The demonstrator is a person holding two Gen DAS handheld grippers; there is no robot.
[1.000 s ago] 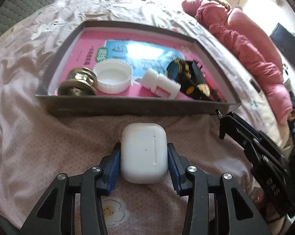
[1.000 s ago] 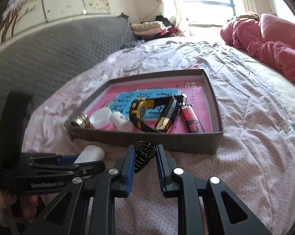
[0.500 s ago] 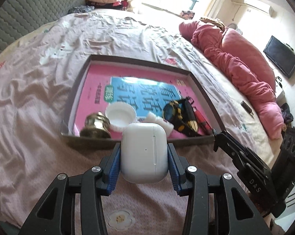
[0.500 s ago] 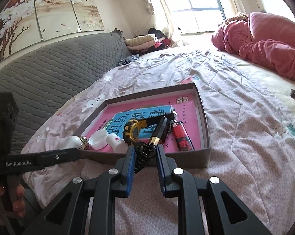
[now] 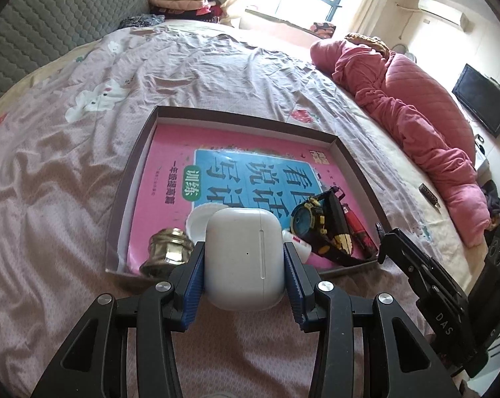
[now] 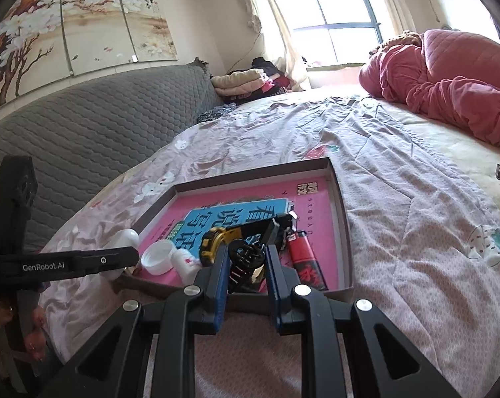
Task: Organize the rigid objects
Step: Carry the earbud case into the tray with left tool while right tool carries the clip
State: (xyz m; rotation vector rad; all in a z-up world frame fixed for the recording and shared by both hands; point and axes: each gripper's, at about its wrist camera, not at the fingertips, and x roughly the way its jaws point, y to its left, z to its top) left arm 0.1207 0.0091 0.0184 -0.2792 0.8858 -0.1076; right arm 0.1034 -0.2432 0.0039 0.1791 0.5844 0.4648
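left tool (image 5: 245,262): clenched on the case, blue pads flat against both its sides
case (image 5: 245,255): white earbud case, upright in the pads, lifted off the bed, at the tray's near edge
right tool (image 6: 245,265): clenched on the clip
clip (image 6: 245,257): black claw clip, pinched between the pads, at the tray's near wall
tray (image 5: 135,169): shallow brown box on the bed, pink book lining the bottom
book (image 5: 236,162): pink cover with blue panel, flat in the tray
knob (image 5: 165,252): brass, in the tray's near left corner
cap (image 6: 157,260): white round lid, open side up, beside the knob
bottle (image 6: 183,265): small, white, lying on its side next to the cap
watch (image 5: 319,225): black and yellow, blue face, near right part of the tray
lighter (image 6: 304,260): red, lying just right of the watch
bed (image 5: 51,199): pinkish sheet with prints, wrinkled, carries the tray
quilt (image 5: 415,126): pink, bunched along the far right side of the bed
headboard (image 6: 84,126): grey quilted, left of the bed
hand (image 6: 4,328): person's fingers on the left tool's handle, seen at the right-wrist view's left edge
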